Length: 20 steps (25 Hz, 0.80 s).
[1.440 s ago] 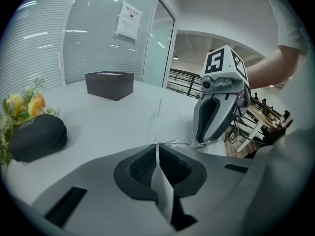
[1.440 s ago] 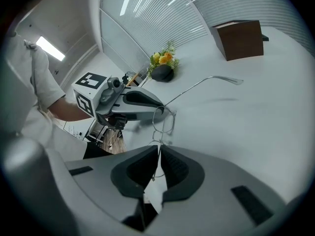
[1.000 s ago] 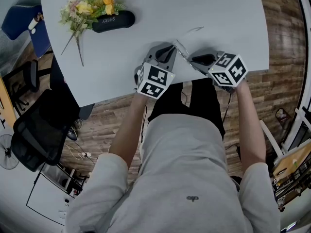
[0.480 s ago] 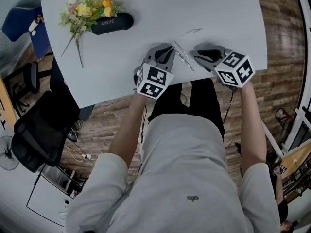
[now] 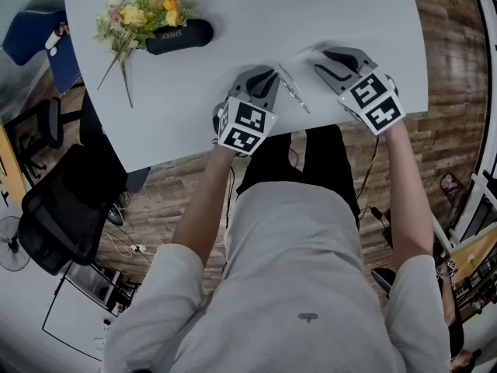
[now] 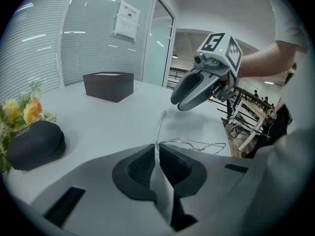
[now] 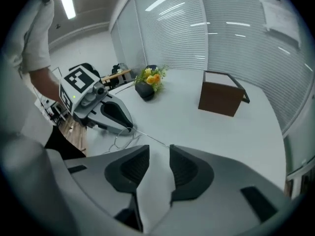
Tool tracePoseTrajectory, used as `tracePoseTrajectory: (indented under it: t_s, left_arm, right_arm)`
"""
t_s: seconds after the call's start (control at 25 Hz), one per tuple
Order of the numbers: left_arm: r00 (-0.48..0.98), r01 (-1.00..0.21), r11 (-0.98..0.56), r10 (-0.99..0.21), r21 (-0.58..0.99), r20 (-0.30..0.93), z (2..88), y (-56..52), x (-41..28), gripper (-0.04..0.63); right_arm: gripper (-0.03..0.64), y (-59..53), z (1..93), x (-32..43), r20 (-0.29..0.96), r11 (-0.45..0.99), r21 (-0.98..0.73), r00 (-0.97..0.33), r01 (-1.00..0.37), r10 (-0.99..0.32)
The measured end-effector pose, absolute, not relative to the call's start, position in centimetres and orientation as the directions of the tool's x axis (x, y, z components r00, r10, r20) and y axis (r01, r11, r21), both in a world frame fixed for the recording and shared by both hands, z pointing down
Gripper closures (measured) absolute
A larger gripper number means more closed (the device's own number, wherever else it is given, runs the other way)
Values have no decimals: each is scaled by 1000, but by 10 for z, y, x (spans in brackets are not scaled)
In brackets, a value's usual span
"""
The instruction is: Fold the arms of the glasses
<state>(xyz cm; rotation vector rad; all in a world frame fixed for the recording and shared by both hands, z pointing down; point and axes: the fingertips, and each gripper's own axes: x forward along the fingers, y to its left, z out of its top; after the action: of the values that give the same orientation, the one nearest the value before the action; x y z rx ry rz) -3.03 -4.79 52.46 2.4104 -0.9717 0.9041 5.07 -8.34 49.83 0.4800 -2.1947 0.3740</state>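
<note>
One pale table (image 5: 256, 22) is carrying everything here. A dark box (image 6: 108, 86) is sitting far back at 12 o'clock. Down at the table's 6 o'clock edge, the left tool (image 5: 268, 76) is pinching the wire frame of the glasses (image 5: 293, 90), jaws pressed almost together on it. At its 3 o'clock, the right tool (image 5: 326, 57) is hanging above the table, jaws opening and gripping nothing; one thin arm of the glasses is reaching out to their tips. Over at 10 o'clock, a bunch of flowers (image 5: 140, 12) is lying, with a black case (image 5: 180, 34) touching it at its 3 o'clock.
</note>
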Motion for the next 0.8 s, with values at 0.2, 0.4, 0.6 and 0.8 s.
tracePoseTrajectory:
  t_s: [0.2, 0.4, 0.6, 0.8]
  left_arm:
    - [547, -724, -682, -470, 109, 693, 525, -46, -32, 561]
    - [543, -724, -681, -470, 106, 696, 523, -42, -35, 561]
    - [529, -704, -708, -473, 54, 704, 519, -37, -34, 561]
    - [524, -635, -770, -488, -61, 698, 505, -32, -28, 561]
  right_arm:
    - [474, -97, 506, 45, 837, 943, 78, -492, -325, -239]
    - [486, -101, 521, 44, 884, 971, 192, -404, -142, -234]
    - [505, -102, 531, 40, 905, 971, 240, -360, -5, -225]
    - [534, -98, 533, 37, 913, 967, 248, -347, 56, -214]
